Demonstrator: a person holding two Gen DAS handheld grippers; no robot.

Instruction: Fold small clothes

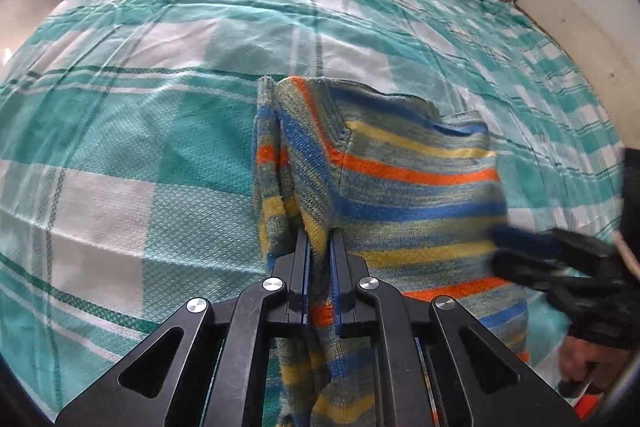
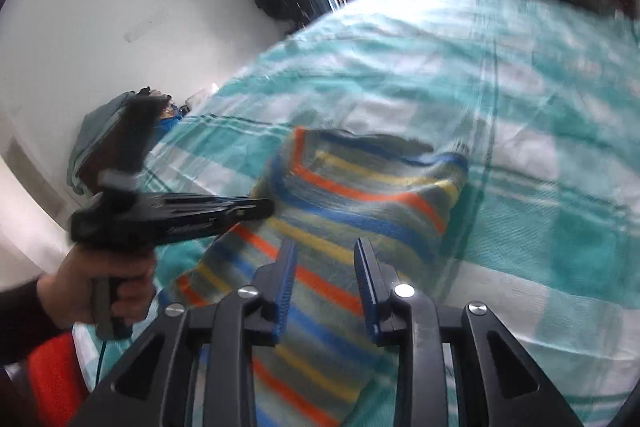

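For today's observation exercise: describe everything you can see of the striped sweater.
The sweater is a small knit with orange, blue, yellow and grey-green stripes. It lies partly folded on the checked teal and white bedsheet. The left gripper is shut on a bunched fold at its near edge, lifting it. The right gripper is open above it.

Black claw (image 2: 324,287), blue ribbed pads (image 2: 286,283), silver screws (image 2: 404,291)

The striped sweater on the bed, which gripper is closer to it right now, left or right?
Left. The left gripper is clamped on a fold of the striped sweater; the right gripper is open just above the sweater, gripping nothing.
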